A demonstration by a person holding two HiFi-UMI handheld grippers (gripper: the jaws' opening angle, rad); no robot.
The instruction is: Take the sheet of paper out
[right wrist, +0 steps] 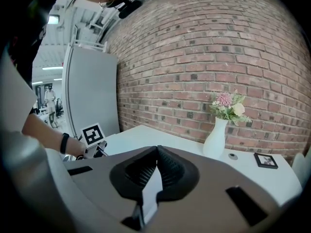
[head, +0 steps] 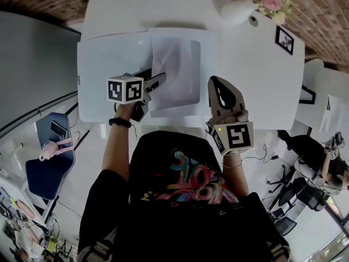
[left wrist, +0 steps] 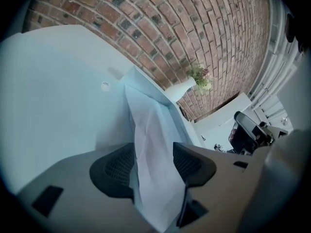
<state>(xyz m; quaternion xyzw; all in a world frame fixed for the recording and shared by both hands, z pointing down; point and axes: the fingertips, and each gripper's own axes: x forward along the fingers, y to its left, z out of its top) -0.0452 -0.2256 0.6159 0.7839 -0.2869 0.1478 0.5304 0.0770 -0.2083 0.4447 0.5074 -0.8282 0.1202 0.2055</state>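
Observation:
A white sheet of paper [head: 174, 75] lies on a pale sleeve [head: 210, 53] on the white table [head: 262, 81]. My left gripper [head: 157, 81] sits at the sheet's left edge. In the left gripper view the paper [left wrist: 148, 130] rises in a fold and runs between the wide-apart jaws of my left gripper [left wrist: 153, 152]. Neither dark pad [left wrist: 114, 169] presses on it. My right gripper [head: 214, 82] is at the sleeve's right edge. Its jaws meet at the tips [right wrist: 157, 152], with a thin white strip between the pads that seems to be the sleeve's edge.
A white vase of flowers [head: 240, 7] [right wrist: 216, 135] and a small framed picture [head: 284, 39] [right wrist: 265, 160] stand at the table's far right by the brick wall. A grey partition [right wrist: 92, 91] is on the left. A blue chair with a bag [head: 52, 146] stands left of the person.

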